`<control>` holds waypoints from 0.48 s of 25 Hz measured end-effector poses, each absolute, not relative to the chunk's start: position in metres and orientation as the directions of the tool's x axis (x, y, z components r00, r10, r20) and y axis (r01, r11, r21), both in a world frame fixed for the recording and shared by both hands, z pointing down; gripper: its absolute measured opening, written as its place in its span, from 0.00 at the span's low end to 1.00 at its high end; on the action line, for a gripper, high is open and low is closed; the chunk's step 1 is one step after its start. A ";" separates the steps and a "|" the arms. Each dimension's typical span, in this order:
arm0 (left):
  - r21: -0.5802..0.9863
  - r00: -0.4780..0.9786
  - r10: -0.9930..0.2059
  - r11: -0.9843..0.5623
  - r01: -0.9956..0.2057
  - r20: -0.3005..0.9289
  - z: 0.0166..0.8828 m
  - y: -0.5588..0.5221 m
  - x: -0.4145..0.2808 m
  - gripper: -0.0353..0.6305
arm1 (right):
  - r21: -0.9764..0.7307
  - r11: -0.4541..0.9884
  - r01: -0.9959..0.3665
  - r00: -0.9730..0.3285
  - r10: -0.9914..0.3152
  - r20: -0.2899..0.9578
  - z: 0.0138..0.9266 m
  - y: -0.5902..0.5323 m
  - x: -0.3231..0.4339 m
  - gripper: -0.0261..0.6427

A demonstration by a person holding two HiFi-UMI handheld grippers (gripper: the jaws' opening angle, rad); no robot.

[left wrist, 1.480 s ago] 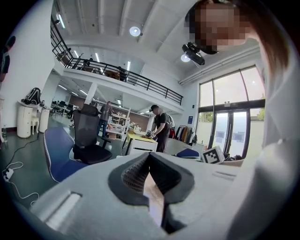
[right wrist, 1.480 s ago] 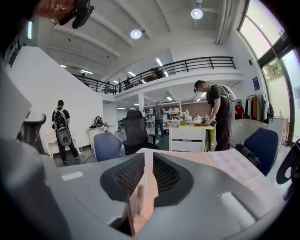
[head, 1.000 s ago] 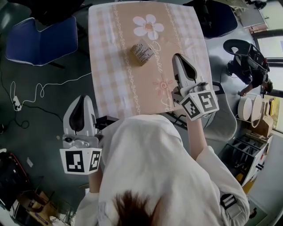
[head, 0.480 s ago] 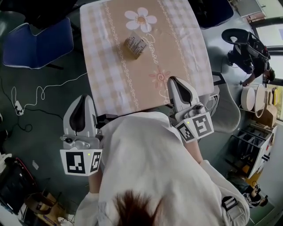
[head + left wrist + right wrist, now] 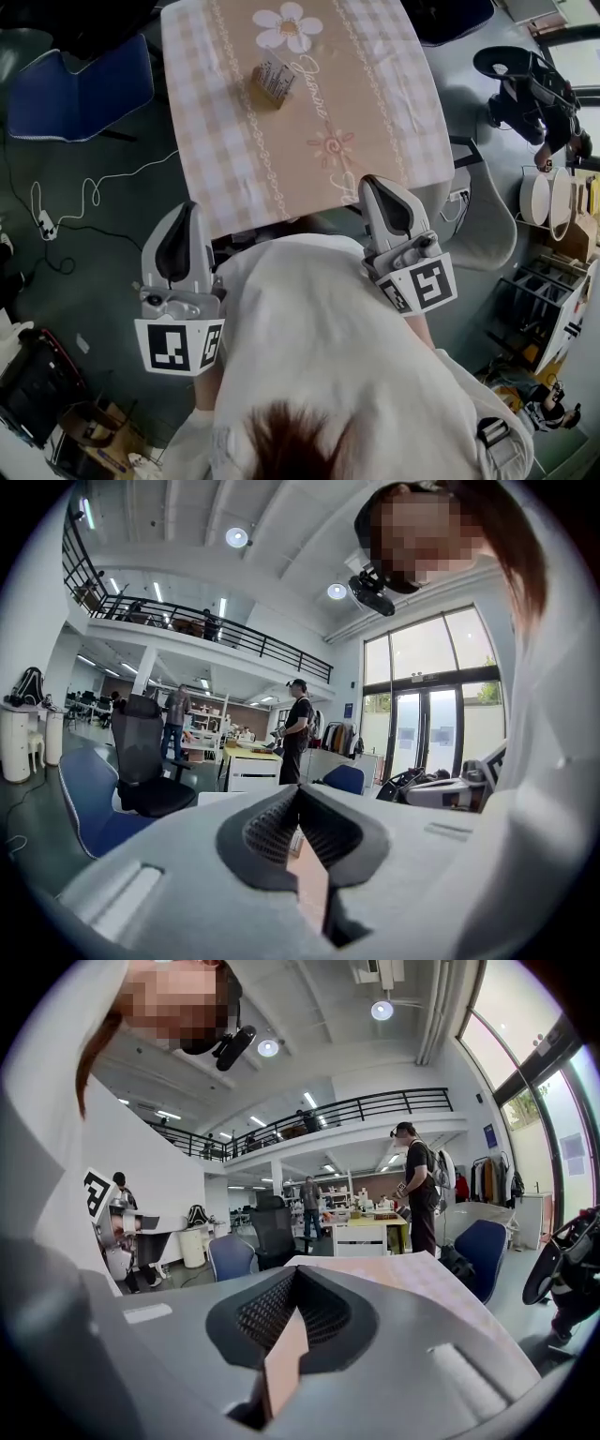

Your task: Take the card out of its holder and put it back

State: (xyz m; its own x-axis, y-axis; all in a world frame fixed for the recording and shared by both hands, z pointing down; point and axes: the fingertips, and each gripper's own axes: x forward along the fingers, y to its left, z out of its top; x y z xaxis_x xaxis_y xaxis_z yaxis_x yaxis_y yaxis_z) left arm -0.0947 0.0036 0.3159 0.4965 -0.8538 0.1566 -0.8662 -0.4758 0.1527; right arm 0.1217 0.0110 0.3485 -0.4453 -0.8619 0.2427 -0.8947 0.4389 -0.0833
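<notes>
While boxy card holder (image 5: 272,80) sits on checked table (image 5: 394,112) | left gripper (image 5: 184,214), right gripper (image 5: 377,186) at table's near edge | ribbed jaws pressed together, empty

**White top, grey shells, chequered cubes**

The person wears a loose white long-sleeved top (image 5: 328,347), creased across the back. The hair (image 5: 291,439) is dark reddish brown. A small black camera (image 5: 373,592) is mounted at the head. The left gripper (image 5: 186,214) and the right gripper (image 5: 373,183) are smooth pale-grey shells that taper to a rounded point. The jaws are lined with black ribbed padding. Each gripper carries a white marker cube (image 5: 178,345) printed with black square patterns.
</notes>
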 end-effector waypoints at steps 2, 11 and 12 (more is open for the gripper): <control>0.146 0.506 -0.848 -0.486 -0.861 0.159 0.313 0.011 -0.084 0.05 | -0.071 0.440 -0.895 -0.443 -0.860 0.251 0.348 0.020 0.130 0.04; 0.145 0.564 -0.813 -0.547 -0.825 0.144 0.307 0.052 -0.034 0.05 | -0.033 0.420 -0.907 -0.415 -0.877 0.241 0.338 0.066 0.162 0.04; 0.146 0.569 -0.810 -0.552 -0.821 0.142 0.308 0.057 -0.030 0.05 | -0.023 0.420 -0.907 -0.412 -0.878 0.244 0.338 0.072 0.165 0.04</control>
State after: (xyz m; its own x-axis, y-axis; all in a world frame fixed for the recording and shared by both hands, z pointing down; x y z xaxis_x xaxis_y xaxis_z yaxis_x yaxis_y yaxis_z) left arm -0.0300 0.0567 0.3079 0.5694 -0.8097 0.1422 -0.8211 -0.5518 0.1460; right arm 0.1645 0.0723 0.3384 -0.4124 -0.8777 0.2441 -0.9073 0.4199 -0.0230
